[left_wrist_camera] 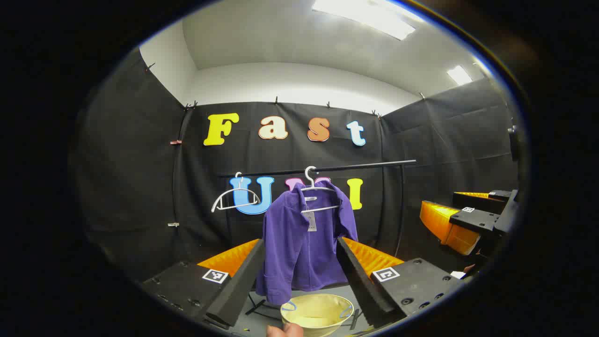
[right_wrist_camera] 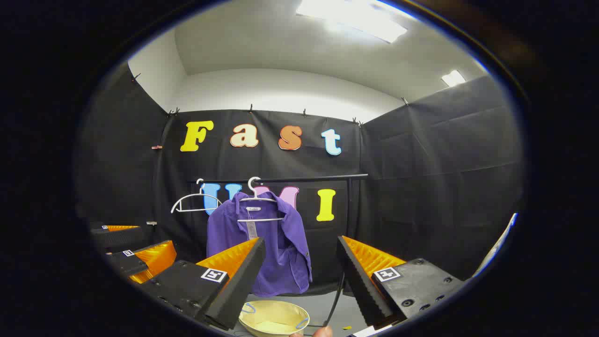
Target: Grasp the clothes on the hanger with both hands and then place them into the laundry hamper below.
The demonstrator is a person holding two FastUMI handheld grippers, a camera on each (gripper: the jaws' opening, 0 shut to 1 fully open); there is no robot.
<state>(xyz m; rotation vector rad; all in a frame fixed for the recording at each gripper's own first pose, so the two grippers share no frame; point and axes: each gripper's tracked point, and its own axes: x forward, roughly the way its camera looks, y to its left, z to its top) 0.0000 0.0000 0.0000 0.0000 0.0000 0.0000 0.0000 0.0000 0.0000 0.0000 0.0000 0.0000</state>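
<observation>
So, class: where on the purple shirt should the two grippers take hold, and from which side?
Grip the shirt at its two shoulders, one gripper each, coming from the front. It hangs open-fronted on the hanger, so the shoulders carry it and should lift off, then drop into the hamper.

We note black cloth walls clipped along their top edge, with a white upper wall and white ceiling above. Two ceiling light panels are lit. A black clothes rail spans the back on an upright post. The floor is grey.
</observation>
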